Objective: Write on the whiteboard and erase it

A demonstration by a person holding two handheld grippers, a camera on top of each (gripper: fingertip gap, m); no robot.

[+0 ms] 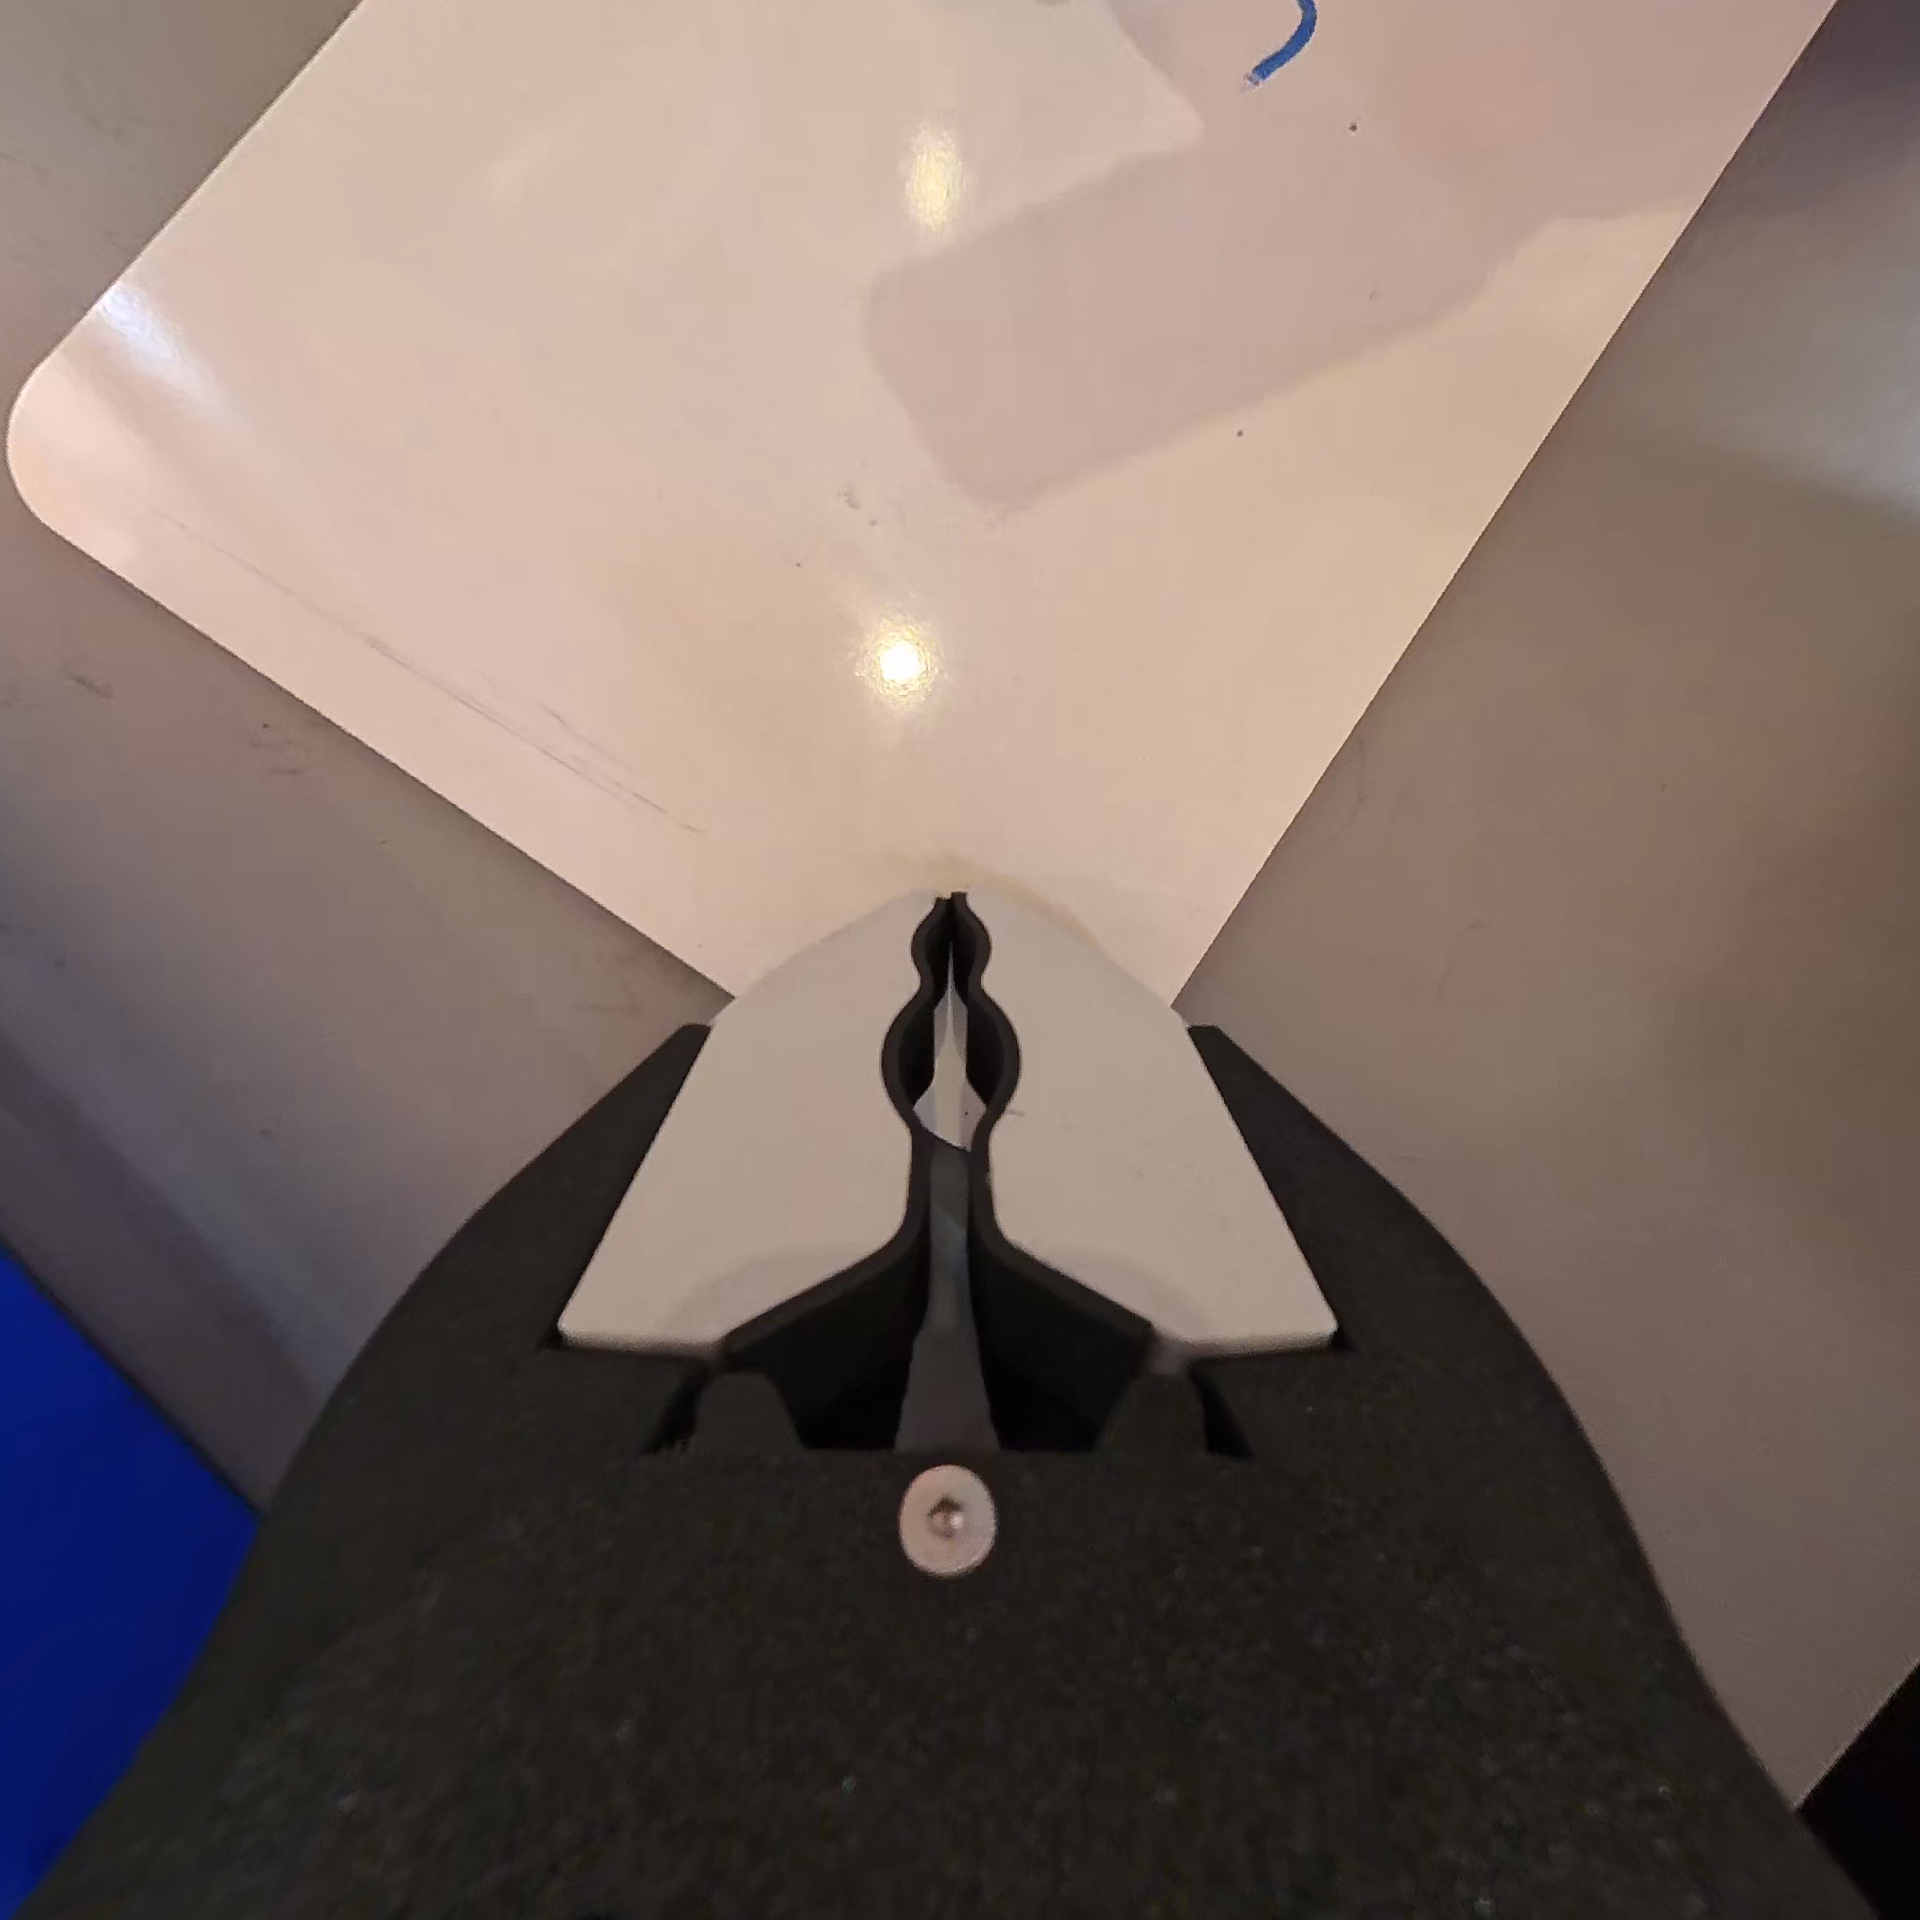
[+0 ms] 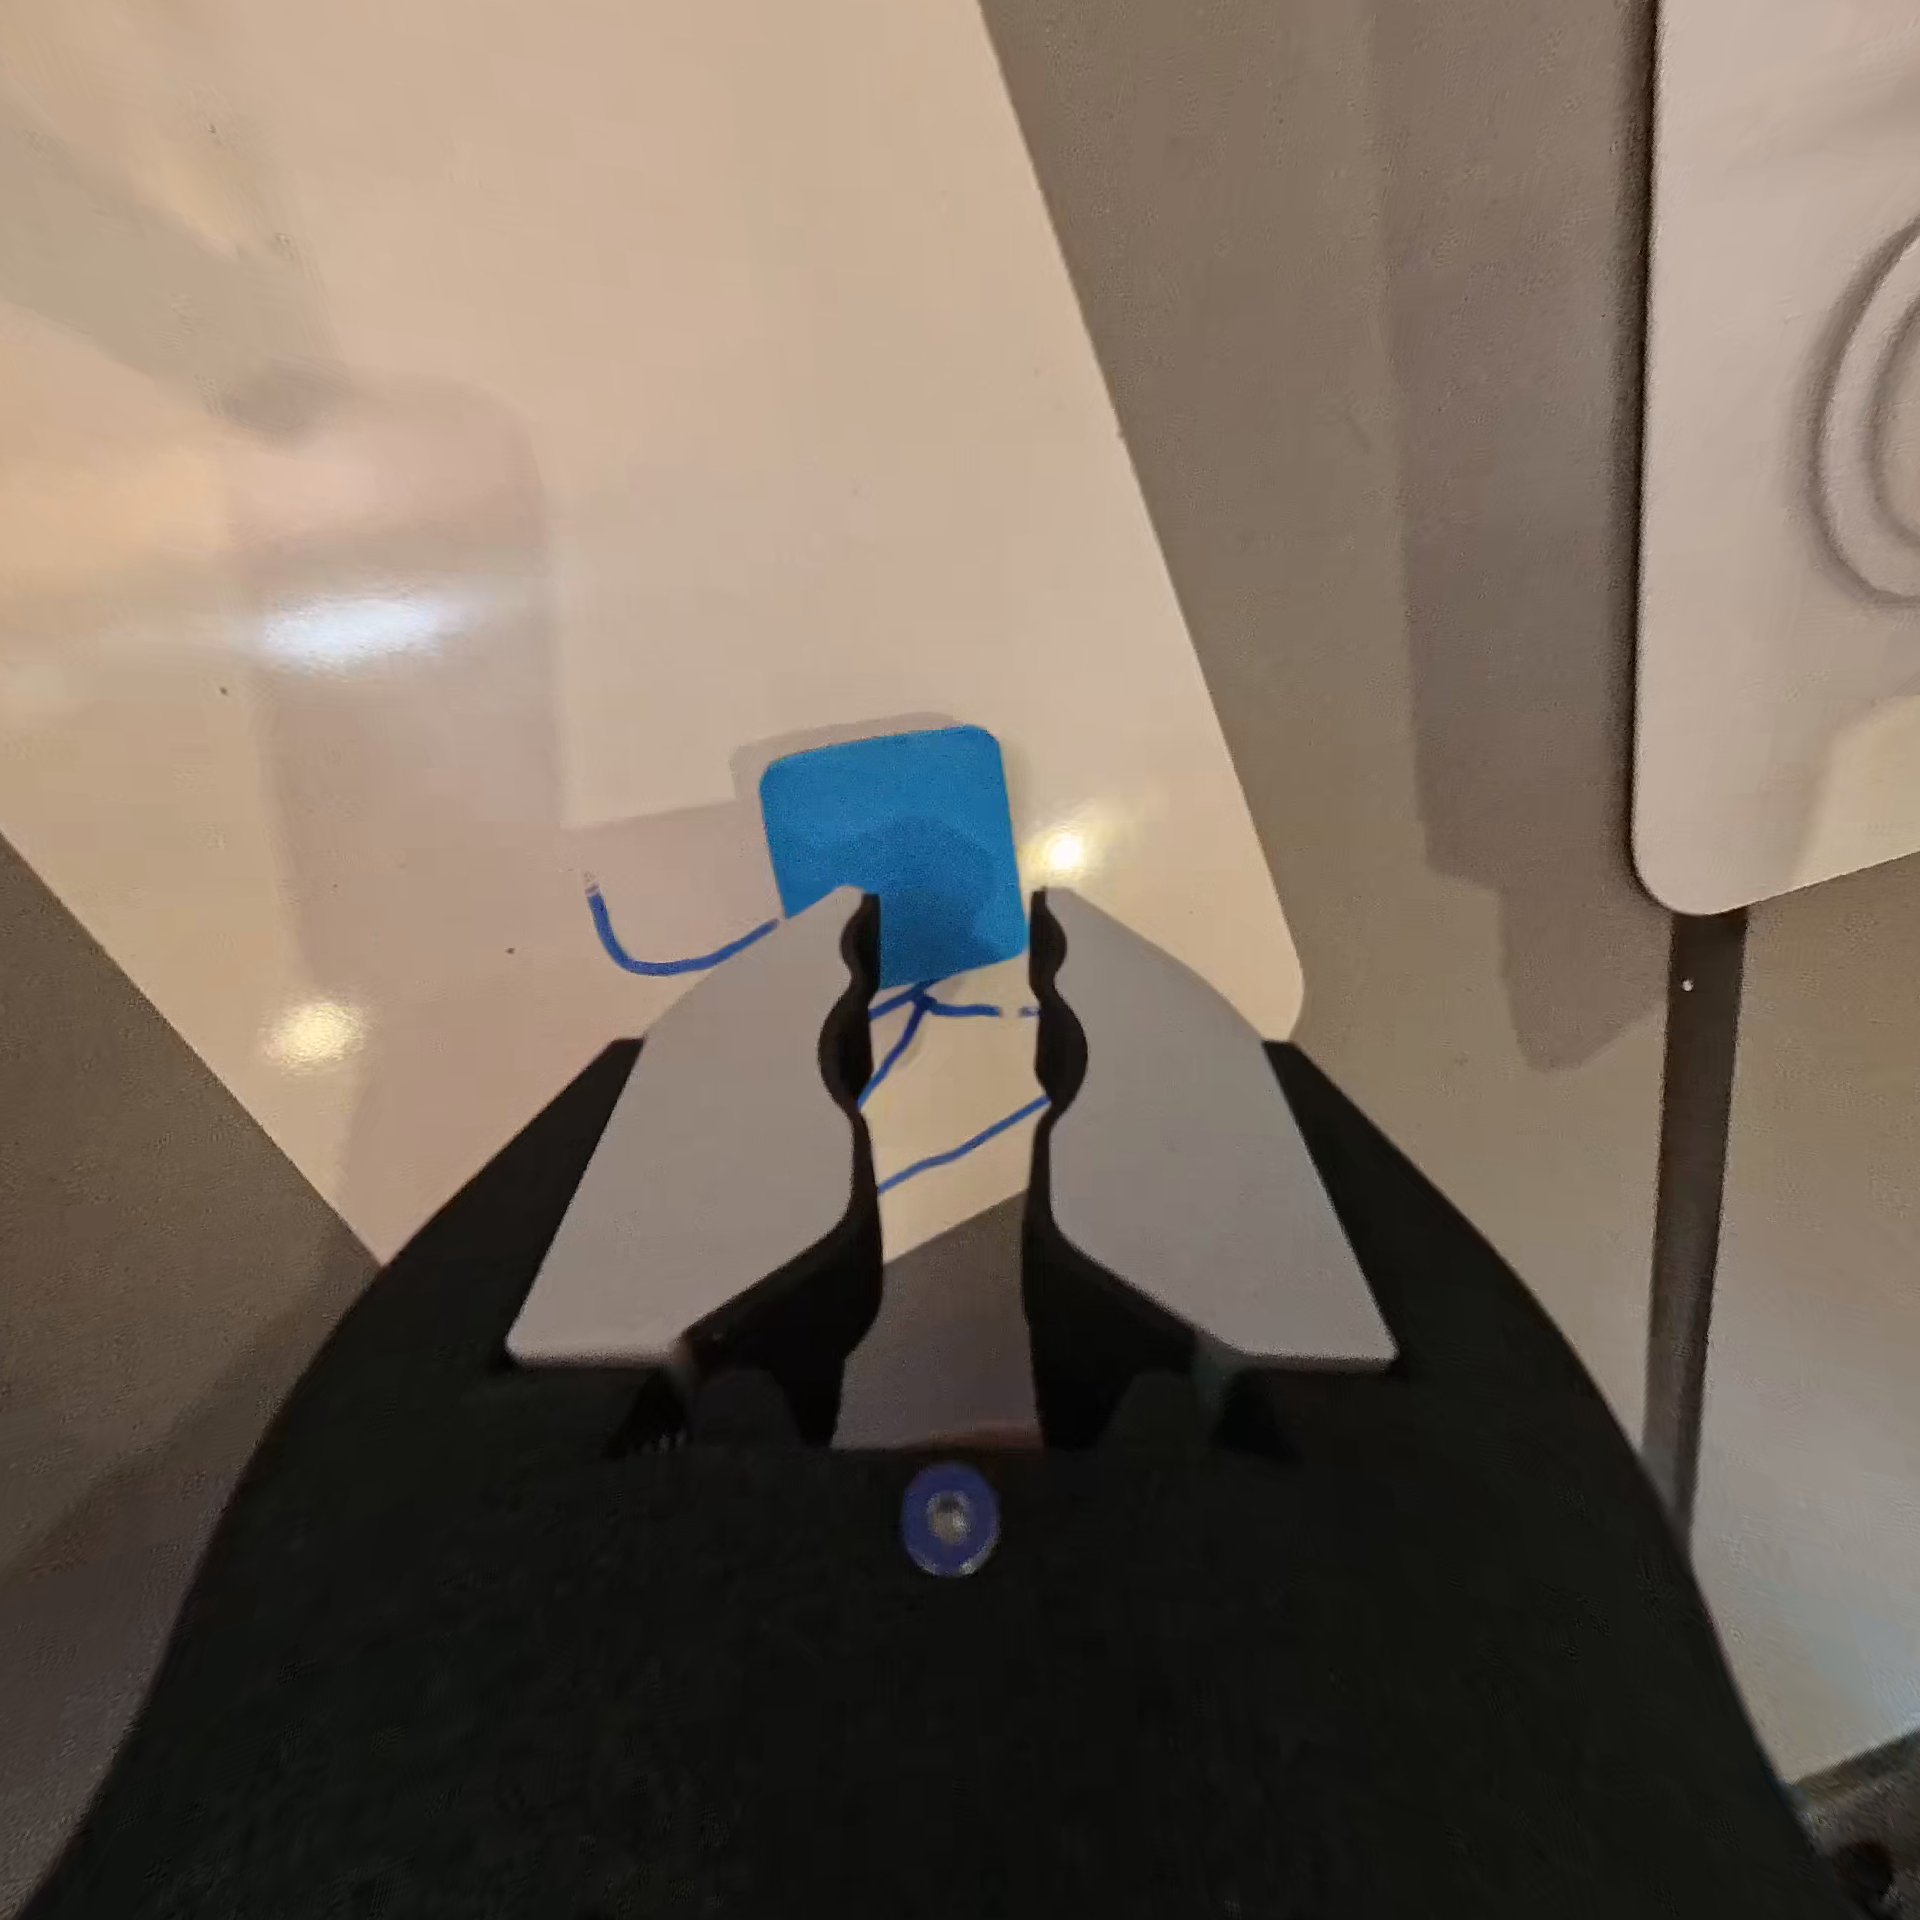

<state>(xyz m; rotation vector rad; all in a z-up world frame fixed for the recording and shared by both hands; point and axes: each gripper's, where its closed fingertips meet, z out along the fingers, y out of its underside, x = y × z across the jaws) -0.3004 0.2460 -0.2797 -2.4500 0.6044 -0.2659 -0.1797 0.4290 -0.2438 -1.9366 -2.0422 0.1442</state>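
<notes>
The white whiteboard [image 1: 644, 416] lies flat on a grey table [image 1: 208, 935]. My left gripper [image 1: 951, 899] is shut and empty, with its tips resting on the board's near corner. A short blue marker stroke [image 1: 1283, 47] shows at the top. In the right wrist view the whiteboard [image 2: 727, 416] carries several blue marker lines [image 2: 665, 961]. My right gripper [image 2: 951, 904] holds a small blue square eraser [image 2: 883, 821] between its fingertips, flat against the board over the lines. The left finger hides the eraser's lower left corner.
A second white panel [image 2: 1766, 416] with a raised round shape lies to the right of the board, across a strip of grey table [image 2: 1455, 520]. A bright blue object [image 1: 94, 1507] sits at the left wrist view's lower left edge.
</notes>
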